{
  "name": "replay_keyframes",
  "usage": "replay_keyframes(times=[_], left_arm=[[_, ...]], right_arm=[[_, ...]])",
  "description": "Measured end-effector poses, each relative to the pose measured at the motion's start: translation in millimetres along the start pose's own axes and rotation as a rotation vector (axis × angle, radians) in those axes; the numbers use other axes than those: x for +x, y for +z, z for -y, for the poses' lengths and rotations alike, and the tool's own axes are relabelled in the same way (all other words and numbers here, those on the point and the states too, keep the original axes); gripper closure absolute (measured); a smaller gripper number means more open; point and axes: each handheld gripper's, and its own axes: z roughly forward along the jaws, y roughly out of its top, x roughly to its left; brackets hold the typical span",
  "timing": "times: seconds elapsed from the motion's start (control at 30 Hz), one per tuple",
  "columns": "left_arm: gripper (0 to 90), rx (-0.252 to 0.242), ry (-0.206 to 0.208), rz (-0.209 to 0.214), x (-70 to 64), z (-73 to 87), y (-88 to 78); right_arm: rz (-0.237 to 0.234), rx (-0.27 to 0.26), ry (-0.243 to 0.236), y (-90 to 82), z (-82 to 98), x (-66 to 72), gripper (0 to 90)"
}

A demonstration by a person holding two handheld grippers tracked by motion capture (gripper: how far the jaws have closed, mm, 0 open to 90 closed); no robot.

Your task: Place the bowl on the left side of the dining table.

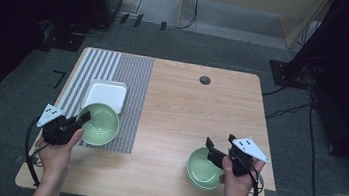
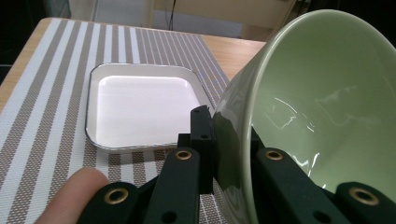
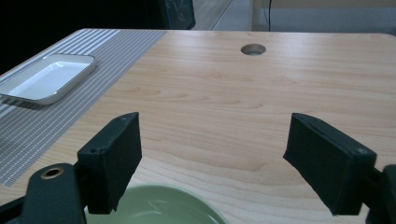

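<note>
The left tongs [image 1: 81,118] are clenched on the rim of a green bowl [image 1: 100,124], one jaw inside the wall and the other outside, as the left gripper view shows close up. There the green bowl [image 2: 317,112] is tilted, its opening turned toward the right of that view, and a fingertip [image 2: 74,196] of the person's left hand [image 1: 57,151] shows at the lower left. In the high view this bowl sits over the striped grey placemat [image 1: 132,80] at the left side of the wooden worktop [image 1: 191,110], just in front of a white square dish [image 1: 106,94] that lies flat on the same mat; whether the bowl touches the mat cannot be told.

The right tongs [image 1: 218,142] are released, jaws standing wide apart with nothing between them. They hover over the far edge of a stack of green bowls [image 1: 201,169] near the front right of the worktop. In the right gripper view the top rim of that stack [image 3: 159,205] shows at the bottom edge, between and below the two black pads, with bare wood beyond it and a round cable hole [image 3: 253,49] farther off
</note>
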Motion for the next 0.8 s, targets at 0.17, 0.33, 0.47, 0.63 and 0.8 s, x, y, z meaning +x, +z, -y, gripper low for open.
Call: replay_keyframes(times=[0.17,0.33,0.47,0.63,0.8], left_arm=[[83.6,-0.013,-0.031,-0.002,6.9,-3.3,-0.5],[83.7,-0.023,-0.035,-0.015,12.8,-7.5,1.8],[83.7,-0.019,-0.044,-0.022,17.8,-9.2,4.9],[83.7,-0.020,-0.053,-0.020,23.1,-10.6,7.8],[83.7,-0.018,-0.051,-0.021,26.1,-12.8,10.7]], right_arm=[[0.013,-0.002,0.025,-4.0,1.8,-12.9,18.2],[0.040,-0.015,0.026,-15.2,-0.8,-25.5,18.1],[0.060,-0.013,0.035,-20.9,1.3,-35.5,17.8],[0.092,-0.002,0.042,-26.9,10.9,-48.6,17.7],[0.143,-0.005,0.037,-32.3,20.9,-62.4,16.5]])
